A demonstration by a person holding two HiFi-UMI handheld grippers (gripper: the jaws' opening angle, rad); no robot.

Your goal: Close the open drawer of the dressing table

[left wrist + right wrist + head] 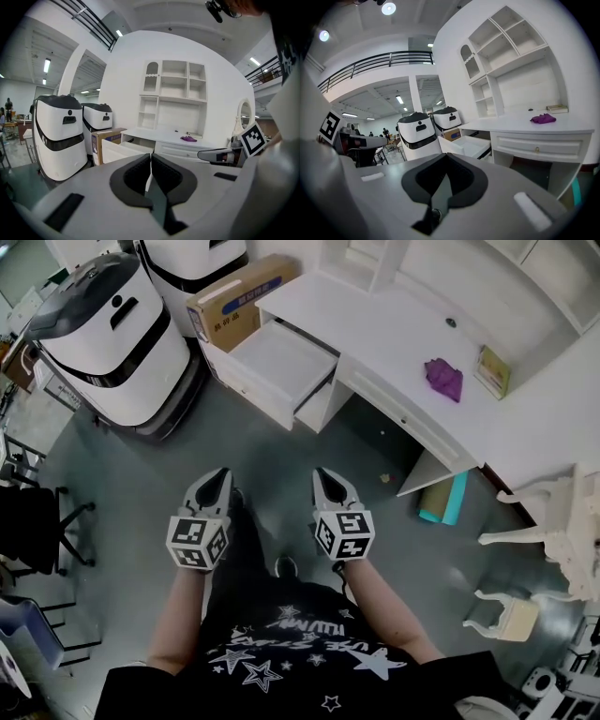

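Left gripper [221, 474] and right gripper [322, 474]: fingers pressed together, empty; drawer [281, 360] open; cardboard box [239, 292] print illegible.

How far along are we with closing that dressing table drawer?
Done: nothing yet; the drawer stands pulled out of the dressing table. In hand: the left tongs and right tongs, both shut and empty, are short of it. Left: reach the drawer front and push it in.

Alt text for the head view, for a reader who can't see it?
A person, seen from above, holds the left gripper and right gripper, both shut, short of a white dressing table whose drawer stands open. A purple cloth lies on top; two white machines and a box stand beside the drawer.
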